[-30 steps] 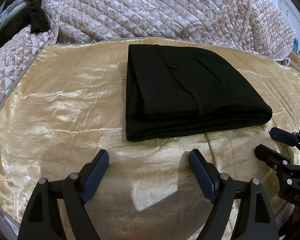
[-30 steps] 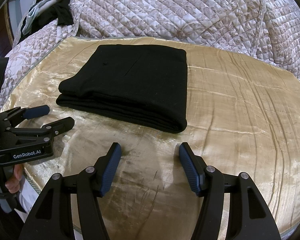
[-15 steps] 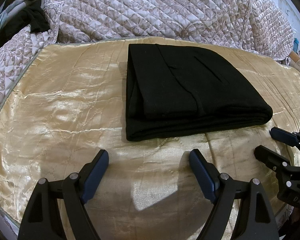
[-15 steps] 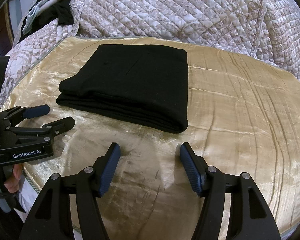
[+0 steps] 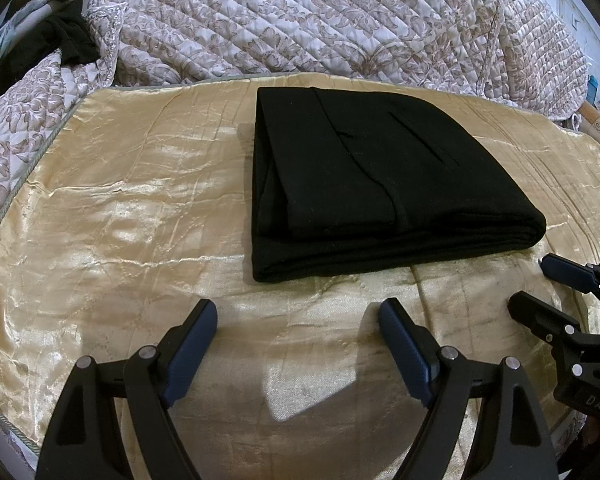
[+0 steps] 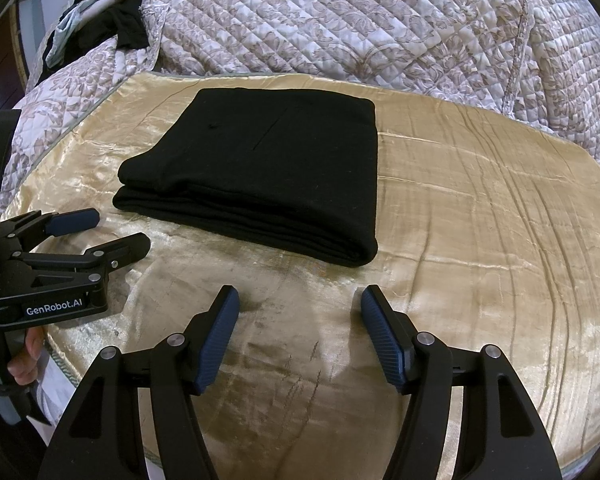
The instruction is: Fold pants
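Note:
Black pants (image 5: 380, 184) lie folded into a thick rectangle on a gold satin cloth (image 5: 120, 208); they also show in the right wrist view (image 6: 268, 176). My left gripper (image 5: 298, 320) is open and empty, just in front of the pants' near edge. It also shows at the left of the right wrist view (image 6: 118, 230). My right gripper (image 6: 296, 308) is open and empty, in front of the pants' near right corner. It shows at the right of the left wrist view (image 5: 540, 284).
A quilted floral bedspread (image 5: 300, 20) is bunched up behind the gold cloth. Dark and light clothes (image 6: 100, 28) lie piled at the far left. The gold cloth's edge (image 6: 60, 356) runs below my left gripper, held by a hand (image 6: 24, 356).

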The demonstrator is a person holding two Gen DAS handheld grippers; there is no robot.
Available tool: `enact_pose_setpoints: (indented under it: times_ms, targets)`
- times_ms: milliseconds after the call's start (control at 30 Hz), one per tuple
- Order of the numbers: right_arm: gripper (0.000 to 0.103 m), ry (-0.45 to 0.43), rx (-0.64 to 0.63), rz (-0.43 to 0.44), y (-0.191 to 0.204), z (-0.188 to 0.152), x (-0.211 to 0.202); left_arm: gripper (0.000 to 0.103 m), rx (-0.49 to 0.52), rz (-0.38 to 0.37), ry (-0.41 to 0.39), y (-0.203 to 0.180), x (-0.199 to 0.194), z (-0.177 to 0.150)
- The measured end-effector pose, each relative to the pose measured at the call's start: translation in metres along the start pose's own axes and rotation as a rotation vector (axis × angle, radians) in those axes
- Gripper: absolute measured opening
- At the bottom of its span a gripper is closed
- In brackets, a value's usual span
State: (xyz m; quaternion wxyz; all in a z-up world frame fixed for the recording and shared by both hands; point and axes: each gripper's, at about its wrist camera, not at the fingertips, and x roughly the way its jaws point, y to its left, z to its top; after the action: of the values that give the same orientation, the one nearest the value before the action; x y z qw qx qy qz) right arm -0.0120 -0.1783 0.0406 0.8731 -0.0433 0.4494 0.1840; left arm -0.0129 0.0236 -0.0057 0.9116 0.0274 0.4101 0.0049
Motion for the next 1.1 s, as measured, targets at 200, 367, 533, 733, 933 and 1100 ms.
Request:
enact_pose_setpoints:
  times_ms: [200,367,533,733,933,1100]
  targets:
    - [0.064,0.000,0.000,-0.001,0.0001,0.0000,0.0000,0.085,0.000,0.000,0.000,0.0000,0.0001,0.0000]
    - [0.064,0.000,-0.001,-0.002,0.0005,0.0002,0.0003,0.085,0.001,0.000,0.001,0.0001,0.0001,0.0002]
    - [0.064,0.000,0.000,-0.003,0.0008,0.0002,0.0000,0.085,0.001,0.000,0.001,0.0000,0.0001,0.0001]
    - [0.064,-0.001,0.000,-0.003,0.0013,0.0004,-0.0002,0.085,0.002,0.000,0.002,0.0001,0.0001,0.0004]
    - [0.065,-0.001,0.000,-0.005,0.0020,0.0000,-0.0004,0.085,0.002,-0.001,0.002,0.0001,0.0002,0.0006]
    - [0.065,-0.003,-0.005,-0.006,0.0030,0.0012,0.0005,0.085,0.001,0.000,0.003,0.0000,0.0003,0.0006]
